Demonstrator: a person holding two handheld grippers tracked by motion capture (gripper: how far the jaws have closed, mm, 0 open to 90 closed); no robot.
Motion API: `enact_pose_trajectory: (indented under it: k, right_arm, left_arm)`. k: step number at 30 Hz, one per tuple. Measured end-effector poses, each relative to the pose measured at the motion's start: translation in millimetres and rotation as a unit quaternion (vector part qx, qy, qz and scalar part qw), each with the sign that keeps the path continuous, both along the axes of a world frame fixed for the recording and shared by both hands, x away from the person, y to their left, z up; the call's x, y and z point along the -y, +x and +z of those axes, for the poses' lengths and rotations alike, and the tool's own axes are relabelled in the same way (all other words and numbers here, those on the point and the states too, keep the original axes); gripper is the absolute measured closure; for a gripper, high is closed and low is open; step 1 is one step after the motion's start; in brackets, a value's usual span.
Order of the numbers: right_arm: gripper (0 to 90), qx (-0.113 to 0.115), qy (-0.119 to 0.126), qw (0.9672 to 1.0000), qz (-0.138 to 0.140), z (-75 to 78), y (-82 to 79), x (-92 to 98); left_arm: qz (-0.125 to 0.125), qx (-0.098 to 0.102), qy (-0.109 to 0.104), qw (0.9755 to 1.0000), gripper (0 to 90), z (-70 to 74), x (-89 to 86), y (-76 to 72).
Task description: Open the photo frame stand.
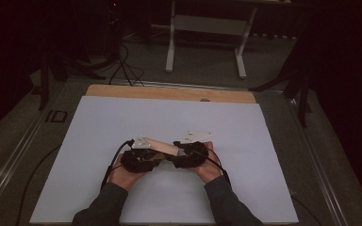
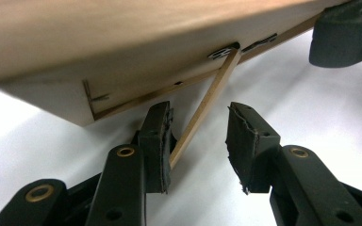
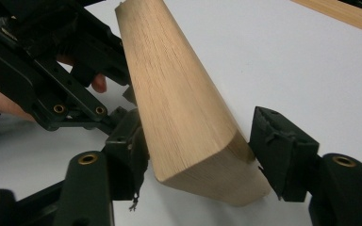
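The wooden block (image 1: 161,146) lies across the white sheet (image 1: 99,141) in the middle of the table, its long axis running left to right between the two hands, so that each gripper meets it end-on from its own side. The left gripper (image 1: 139,159) comes at the block's left end and the right gripper (image 1: 187,155) at its right end, the two about equally near, with the block bridging the gap between them. In the right gripper view the block (image 3: 184,108) tapers away from the camera along the jaws' own line; its rounded near end sits between the two black jaws, the left pad against its side, the right pad (image 3: 275,150) just beside the corner with what looks like a sliver of gap, so I judge the grip loose rather than clamped. In the left gripper view the left gripper (image 2: 198,141) stands half open under the block's pale underside (image 2: 122,52), and a thin wooden strut (image 2: 202,113) hinged beneath the block slants down between the pads, close to the left pad though I cannot tell whether it touches. What the next move hinges on is this strut's slant: it lies along the left jaws' gap, so closing there would catch it, while the right hand steadies the far end
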State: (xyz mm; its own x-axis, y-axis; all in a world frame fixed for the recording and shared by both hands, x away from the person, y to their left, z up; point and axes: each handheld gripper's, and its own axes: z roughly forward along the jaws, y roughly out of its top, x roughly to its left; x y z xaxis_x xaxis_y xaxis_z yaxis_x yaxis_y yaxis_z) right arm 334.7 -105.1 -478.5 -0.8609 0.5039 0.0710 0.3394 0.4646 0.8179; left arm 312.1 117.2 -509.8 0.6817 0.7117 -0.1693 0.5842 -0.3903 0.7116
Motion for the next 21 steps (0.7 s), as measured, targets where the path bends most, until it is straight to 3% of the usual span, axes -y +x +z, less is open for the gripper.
enact_pose_trajectory:
  k: [10,21]
  right_arm:
    - [25.7,0.010,-0.005,0.9999,-0.010,0.5,-1.7,1.8]
    - [24.4,0.015,0.000,0.9999,-0.008,4.0,-2.4,6.1]
  left_arm:
    - [0.007,0.014,0.005,0.9999,53.9,0.6,-5.1,-6.2]
    - [0.015,0.024,0.004,0.9996,52.9,0.3,-12.5,-11.2]
